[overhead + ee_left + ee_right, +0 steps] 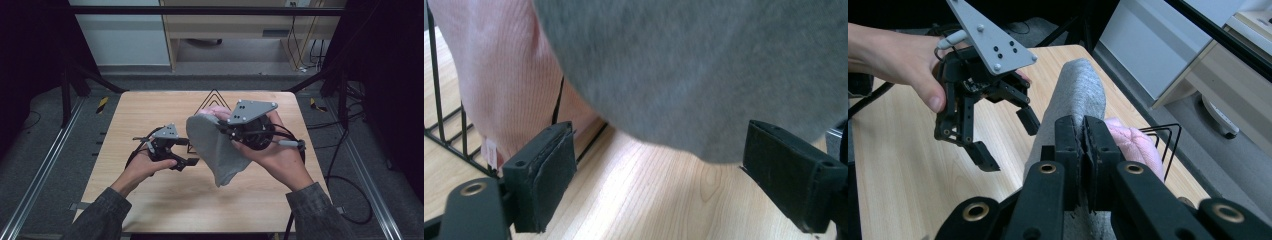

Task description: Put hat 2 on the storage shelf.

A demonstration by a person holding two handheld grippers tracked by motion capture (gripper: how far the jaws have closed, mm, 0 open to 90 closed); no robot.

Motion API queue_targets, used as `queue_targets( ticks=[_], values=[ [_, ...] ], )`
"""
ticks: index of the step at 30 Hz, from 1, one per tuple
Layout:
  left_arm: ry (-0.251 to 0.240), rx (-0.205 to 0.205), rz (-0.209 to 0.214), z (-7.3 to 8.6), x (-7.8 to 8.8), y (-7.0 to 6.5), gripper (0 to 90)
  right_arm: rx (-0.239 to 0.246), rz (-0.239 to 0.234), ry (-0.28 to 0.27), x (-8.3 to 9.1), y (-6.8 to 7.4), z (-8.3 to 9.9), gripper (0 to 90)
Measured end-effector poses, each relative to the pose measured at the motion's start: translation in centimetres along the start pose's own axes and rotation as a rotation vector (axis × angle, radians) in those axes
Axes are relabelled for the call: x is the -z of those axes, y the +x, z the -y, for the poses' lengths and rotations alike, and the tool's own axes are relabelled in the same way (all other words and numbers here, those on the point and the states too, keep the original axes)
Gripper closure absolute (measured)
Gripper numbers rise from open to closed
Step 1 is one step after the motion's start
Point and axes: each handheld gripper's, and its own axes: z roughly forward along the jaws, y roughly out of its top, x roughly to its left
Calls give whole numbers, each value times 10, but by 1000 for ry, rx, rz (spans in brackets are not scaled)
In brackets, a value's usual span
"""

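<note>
A grey knitted cloth [215, 150] hangs over the wooden table [150, 110]. My right gripper [221, 123] is shut on its upper edge. In the right gripper view its jaws [1083, 130] press together on the grey cloth [1078, 90]. My left gripper [186, 151] stands open just left of the cloth's lower end. In the left gripper view the grey cloth [704, 70] hangs in front of and above the wide-apart pads [546, 175], with nothing between them. A pink cloth [216, 111] lies behind the grey one.
A black wire rack [214, 95] stands at the table's far middle, and the pink cloth [504, 85] rests against it. Dark frame legs and cables flank the table. A desk and a wall lie beyond the far edge.
</note>
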Motion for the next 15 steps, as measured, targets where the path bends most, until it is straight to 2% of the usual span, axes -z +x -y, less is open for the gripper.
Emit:
queue_targets(
  ticks=[4, 7, 9, 10, 12, 15],
  values=[
    [-2, -1, 3, -2, -2, 1, 155, 0, -7, -2, -1, 1, -1, 862],
    [-3, 8, 3, -3, -6, 4, 202, -3, -8, -4, -2, 1, -1, 861],
    [-13, 17, 19, -4, -12, 5, 219, -6, -9, -1, -5, 0, 1, 861],
    [-9, 11, 9, -4, -17, 6, 295, -11, -10, 3, -9, 0, 3, 862],
    [-5, 14, 10, -3, -20, 7, 377, -19, -14, 7, -11, -1, 7, 861],
    [10, 1, 2, -3, -25, 6, 638, -34, -10, 18, -15, -4, 14, 861]
  ],
)
